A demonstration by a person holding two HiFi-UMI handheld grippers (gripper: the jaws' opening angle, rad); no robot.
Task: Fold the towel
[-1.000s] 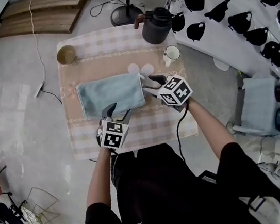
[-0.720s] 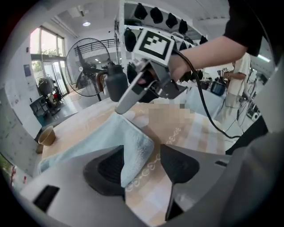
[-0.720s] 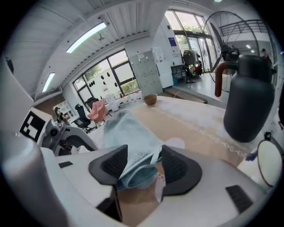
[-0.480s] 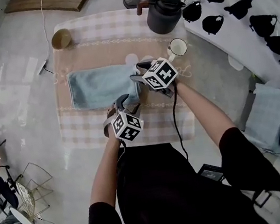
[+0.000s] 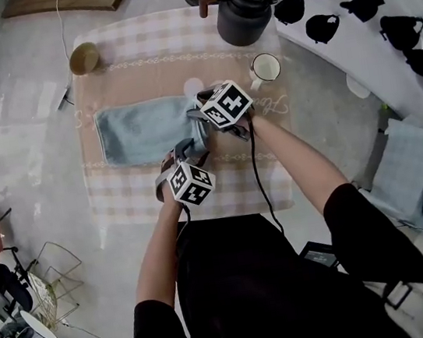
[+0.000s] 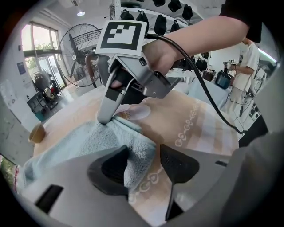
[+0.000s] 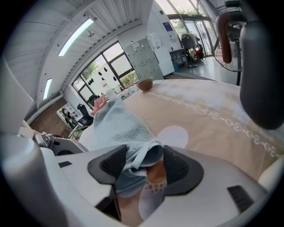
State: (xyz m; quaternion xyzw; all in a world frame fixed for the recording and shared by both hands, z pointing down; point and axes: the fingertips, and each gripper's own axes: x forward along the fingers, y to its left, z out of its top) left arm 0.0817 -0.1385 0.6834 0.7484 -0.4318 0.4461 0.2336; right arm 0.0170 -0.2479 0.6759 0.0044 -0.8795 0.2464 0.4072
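Your left tool (image 6: 144, 166) stood with its jaws apart at the near right corner of the light blue towel (image 5: 139, 132). The terry corner lay between the pads, against one and clear of the other. Your right tool (image 7: 142, 165) had just been opening its jaws. They stood wide, with the towel's far right corner, doubled over on itself, lying loose between them. The towel lay spread across the middle of the cloth-covered desk (image 5: 131, 208), with both tools at its right end. A black kettle (image 5: 245, 13) sat at the far right corner, a white mug (image 5: 266, 68) near the right edge, and a brown bowl (image 5: 84, 57) at the far left corner.
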